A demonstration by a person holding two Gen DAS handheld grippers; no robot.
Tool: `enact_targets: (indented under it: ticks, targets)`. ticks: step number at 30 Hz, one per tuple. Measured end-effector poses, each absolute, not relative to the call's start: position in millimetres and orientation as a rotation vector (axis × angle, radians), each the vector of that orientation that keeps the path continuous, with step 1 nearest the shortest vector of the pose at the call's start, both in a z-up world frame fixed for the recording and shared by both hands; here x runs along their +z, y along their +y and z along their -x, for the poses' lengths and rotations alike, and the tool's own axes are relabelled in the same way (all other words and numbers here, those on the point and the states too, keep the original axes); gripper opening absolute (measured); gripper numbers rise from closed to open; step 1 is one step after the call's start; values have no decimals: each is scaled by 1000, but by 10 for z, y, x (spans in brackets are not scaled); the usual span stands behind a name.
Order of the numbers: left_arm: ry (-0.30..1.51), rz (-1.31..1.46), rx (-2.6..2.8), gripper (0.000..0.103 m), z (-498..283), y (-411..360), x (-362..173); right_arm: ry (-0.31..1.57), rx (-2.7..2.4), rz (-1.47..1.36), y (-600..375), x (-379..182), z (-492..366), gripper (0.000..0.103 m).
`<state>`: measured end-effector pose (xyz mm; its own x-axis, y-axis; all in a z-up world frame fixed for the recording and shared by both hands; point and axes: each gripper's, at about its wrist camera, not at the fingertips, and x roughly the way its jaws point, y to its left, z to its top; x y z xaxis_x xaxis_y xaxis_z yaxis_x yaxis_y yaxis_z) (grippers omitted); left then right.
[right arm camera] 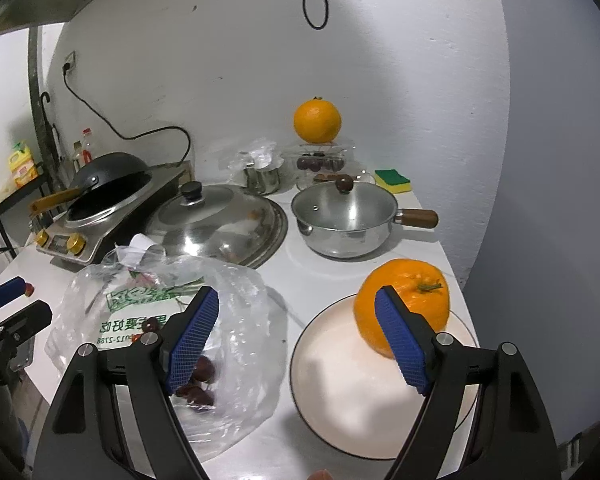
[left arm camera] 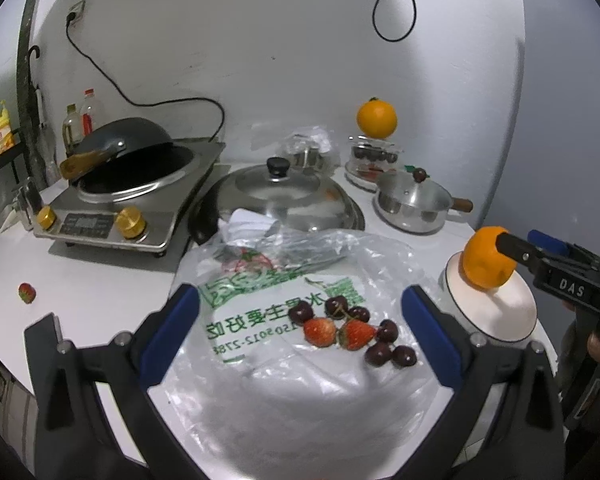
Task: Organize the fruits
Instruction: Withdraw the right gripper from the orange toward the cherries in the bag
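An orange rests on the white plate at the right; it also shows in the left wrist view. My right gripper is open, its right finger beside the orange, not closed on it. My left gripper is open above a clear plastic bag with two strawberries and several dark cherries on it. A single strawberry lies on the counter at the left. Another orange sits on a clear box at the back.
An induction cooker with a black wok stands at the back left. A large pan lid and a small steel pot stand behind the bag. A sponge lies at the back right. The counter edge is close on the right.
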<state>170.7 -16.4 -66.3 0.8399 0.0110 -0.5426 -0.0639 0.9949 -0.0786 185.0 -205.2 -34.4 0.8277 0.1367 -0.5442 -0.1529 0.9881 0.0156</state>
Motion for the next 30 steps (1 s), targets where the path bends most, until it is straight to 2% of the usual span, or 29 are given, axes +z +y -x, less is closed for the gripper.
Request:
enact_targets:
  ticks: [15,28,30]
  targets:
    - [591,134,68,102,-1537,169,-841,630,212,86,-1583,-517,-1762,83]
    - [627,161,106,102,-1490,456,-1072,727,302,145,-1107,-889,-1821,83]
    - [633,160,109,102,-1498,474,-1108,743,316,153,-1045,-953,-1833,78]
